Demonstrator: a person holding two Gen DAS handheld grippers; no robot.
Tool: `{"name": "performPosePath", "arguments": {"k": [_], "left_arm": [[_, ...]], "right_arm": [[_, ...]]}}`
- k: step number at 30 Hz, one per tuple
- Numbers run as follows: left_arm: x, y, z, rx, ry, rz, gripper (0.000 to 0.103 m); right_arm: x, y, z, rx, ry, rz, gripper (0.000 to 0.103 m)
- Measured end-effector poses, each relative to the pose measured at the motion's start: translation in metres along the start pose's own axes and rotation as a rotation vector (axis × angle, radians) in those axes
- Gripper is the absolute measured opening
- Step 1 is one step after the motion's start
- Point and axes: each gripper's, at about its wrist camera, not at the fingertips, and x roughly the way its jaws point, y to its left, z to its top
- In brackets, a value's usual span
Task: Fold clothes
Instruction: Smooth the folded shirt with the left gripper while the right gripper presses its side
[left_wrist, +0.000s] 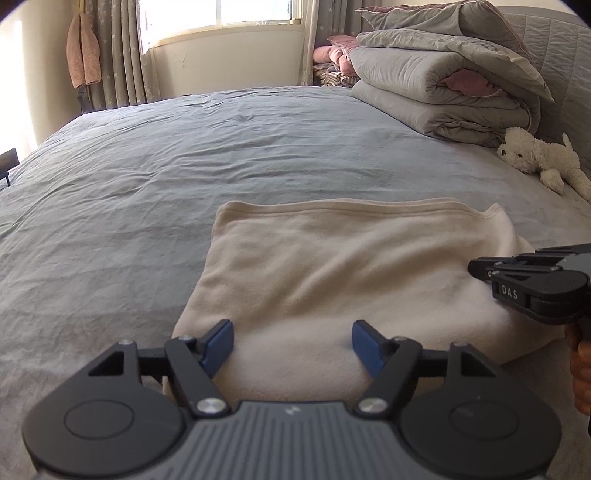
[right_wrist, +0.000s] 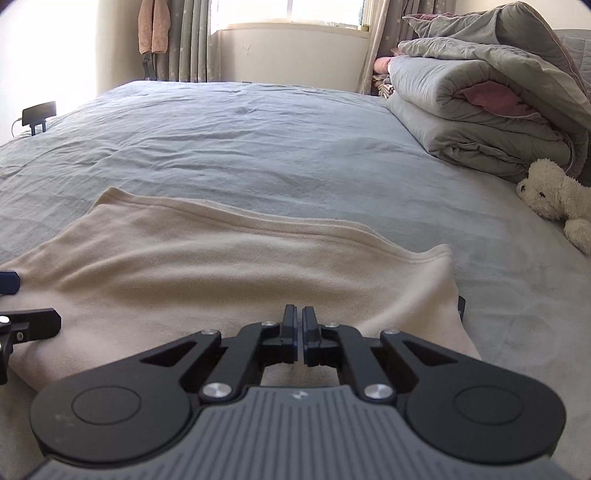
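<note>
A cream fleece garment (left_wrist: 332, 266) lies folded flat on the grey-blue bed sheet (left_wrist: 184, 166); it also shows in the right wrist view (right_wrist: 221, 266). My left gripper (left_wrist: 292, 343) is open, its blue pads above the garment's near edge with nothing between them. My right gripper (right_wrist: 299, 332) is shut with nothing visible between its pads, just over the garment's near right part. In the left wrist view the right gripper (left_wrist: 480, 271) comes in from the right over the garment's right side. The left gripper's fingers (right_wrist: 22, 325) show at the left edge of the right wrist view.
A stack of folded grey duvets (left_wrist: 450, 81) sits at the back right against the headboard. A white plush dog (left_wrist: 543, 158) lies beside it. Curtains and a window (left_wrist: 221, 14) are beyond the bed. A small black stand (right_wrist: 37, 114) is at the far left.
</note>
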Motion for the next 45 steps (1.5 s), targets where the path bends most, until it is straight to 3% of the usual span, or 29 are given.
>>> {"name": "performPosePath", "arguments": {"k": [3, 6, 8, 12, 14, 17, 20, 23, 26, 32, 35, 45], "left_arm": [[-0.003, 0.001, 0.002, -0.011, -0.007, 0.001, 0.072], [-0.009, 0.002, 0.004, -0.015, -0.045, -0.007, 0.072], [-0.006, 0.002, 0.003, -0.014, -0.033, -0.013, 0.073], [-0.001, 0.004, 0.001, -0.028, -0.002, -0.018, 0.073], [0.000, 0.005, 0.001, -0.037, 0.006, -0.019, 0.073], [0.003, 0.006, 0.001, -0.042, 0.012, -0.021, 0.073], [0.005, 0.006, -0.001, -0.037, 0.020, -0.018, 0.073], [0.001, 0.006, 0.001, -0.049, 0.008, -0.022, 0.073], [0.000, 0.004, 0.000, -0.044, 0.004, -0.024, 0.073], [-0.002, 0.007, 0.000, -0.065, 0.005, -0.021, 0.073], [-0.009, 0.010, 0.001, -0.089, -0.014, -0.029, 0.074], [0.003, 0.014, -0.003, -0.079, 0.023, -0.027, 0.074]], "right_arm": [[-0.006, 0.007, 0.002, -0.040, -0.013, -0.023, 0.011], [-0.017, 0.004, 0.007, 0.024, -0.030, 0.050, 0.014], [-0.012, 0.007, 0.004, 0.021, 0.007, 0.048, 0.023], [-0.014, 0.011, 0.003, 0.018, 0.020, 0.037, 0.024], [-0.021, 0.009, 0.006, 0.040, 0.004, 0.073, 0.025], [-0.016, 0.012, 0.002, 0.033, 0.046, 0.080, 0.029], [-0.015, 0.015, 0.000, 0.009, 0.038, 0.056, 0.032], [-0.028, 0.011, 0.004, 0.056, 0.013, 0.095, 0.032], [-0.027, 0.015, 0.000, 0.051, 0.066, 0.123, 0.034], [-0.036, 0.011, 0.002, 0.066, 0.048, 0.123, 0.038], [-0.032, 0.010, -0.005, 0.058, 0.083, 0.122, 0.042], [-0.030, 0.009, -0.009, 0.061, 0.077, 0.109, 0.048]]}}
